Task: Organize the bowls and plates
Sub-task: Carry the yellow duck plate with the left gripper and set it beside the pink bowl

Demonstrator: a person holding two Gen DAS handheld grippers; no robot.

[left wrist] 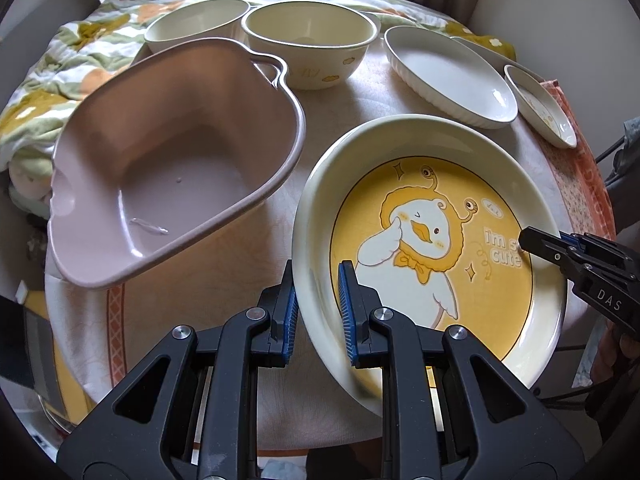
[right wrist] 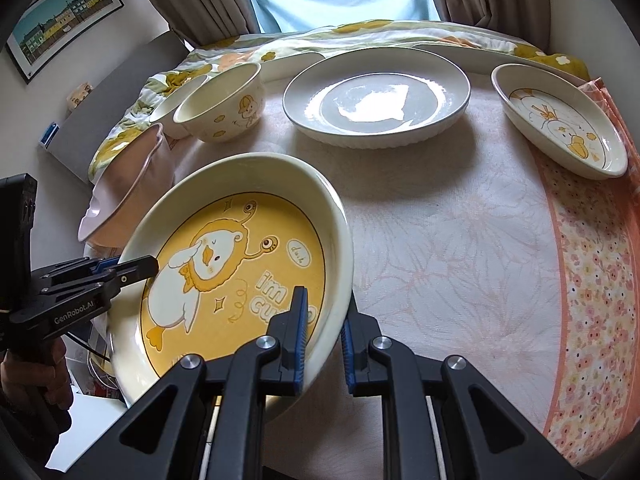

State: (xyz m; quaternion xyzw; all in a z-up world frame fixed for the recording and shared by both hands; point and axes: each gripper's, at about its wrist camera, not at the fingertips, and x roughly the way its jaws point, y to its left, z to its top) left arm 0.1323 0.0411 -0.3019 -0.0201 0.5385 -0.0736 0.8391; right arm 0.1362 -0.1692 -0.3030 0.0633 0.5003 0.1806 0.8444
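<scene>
A round table under a pale, flower-patterned cloth (right wrist: 460, 260) stands before a curtained window, with a flowered quilt (left wrist: 52, 92) bunched along its far side.

The large cream plate with a yellow duck cartoon (left wrist: 432, 248) is carried between both tools, tilted, above the near part of the table beside the mauve plastic basin (left wrist: 172, 168). The left gripper (left wrist: 318, 312) pinches the plate's rim on one side, one pad inside and one outside; the right gripper (right wrist: 324, 344) is pinching the opposite rim the same way.

To do this step well, I judge both hands should travel together and at the same height, so the rim does not twist out of either pinch. The plate should be levelled before it is lowered, and neither grip should let go until the base rests flat. The basin's rim lies close, so the plate needs room on that side.

Counted: one duck plate in hand; one plain white fluted dish (right wrist: 376, 100); one small oval duck-printed dish (right wrist: 560, 128); two cream bowls, the printed one (left wrist: 310, 48) and a plainer one (left wrist: 196, 28) beside it; one basin. A further pale rim (right wrist: 500, 54) behind the dishes may be another plate, though too little shows to be sure.
</scene>
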